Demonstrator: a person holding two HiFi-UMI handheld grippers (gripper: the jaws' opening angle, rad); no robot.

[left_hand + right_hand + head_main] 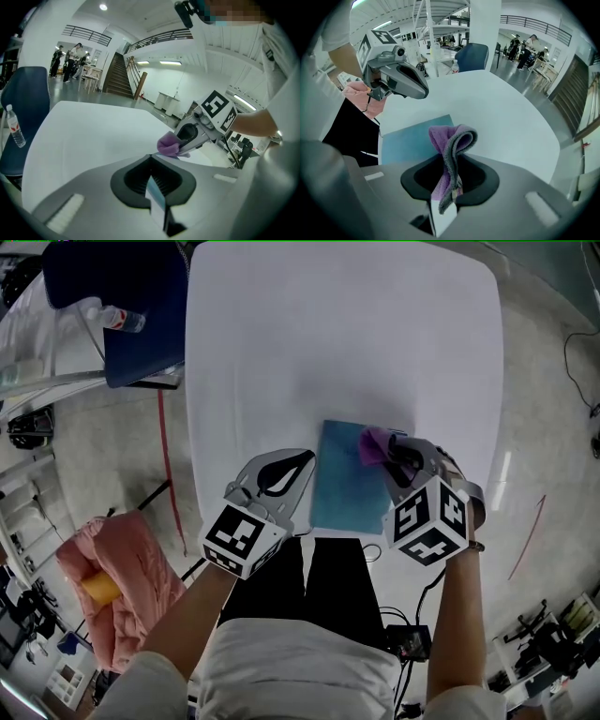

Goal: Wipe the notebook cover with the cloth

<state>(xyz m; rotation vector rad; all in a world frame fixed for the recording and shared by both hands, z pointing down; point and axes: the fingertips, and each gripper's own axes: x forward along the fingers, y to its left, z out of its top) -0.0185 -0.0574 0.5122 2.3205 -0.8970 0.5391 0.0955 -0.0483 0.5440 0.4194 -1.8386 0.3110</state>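
White table (pixel 337 334) — notebook (pixel 342 488) long axis near-far | right gripper (pixel 398 457) pinching cloth (pixel 373 444) | left gripper (pixel 306 458) closed

One white table with rounded corners (pixel 347 334). One flat teal notebook (pixel 339 491). One folded purple cloth (pixel 372 444). Two grey two-jaw grippers, the left gripper (pixel 302 461) and the right gripper (pixel 397 452), with two black-and-white marker cubes (pixel 242 538) (pixel 429 519), one on each. One dark blue chair (pixel 141 306). One clear plastic bottle with a red label (pixel 117 318). One pink padded garment (pixel 131 568). One yellow rounded object (pixel 100 589). A group of distant people (pixel 70 56), too small to count.
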